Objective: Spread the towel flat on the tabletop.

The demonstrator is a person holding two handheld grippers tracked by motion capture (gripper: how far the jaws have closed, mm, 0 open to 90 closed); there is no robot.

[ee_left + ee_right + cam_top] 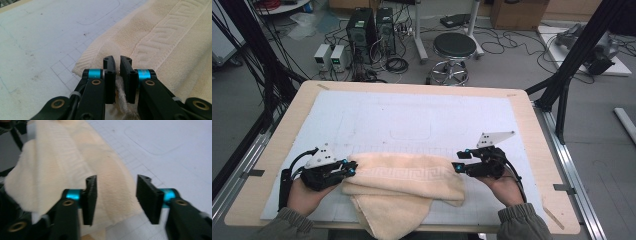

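Folded towel (404, 192) lies lengthwise left-right (front overhanging); left tool (350, 168) clamps it, right tool (460, 161) gapes.

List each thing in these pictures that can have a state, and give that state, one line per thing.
Cream terry towel with a key-pattern border: folded, bunched, one end hanging over the table's near edge.
Left gripper: shut on the towel's edge.
Right gripper: open, at the towel's other end.
Pale wooden table with a white mat: towel lying on it.
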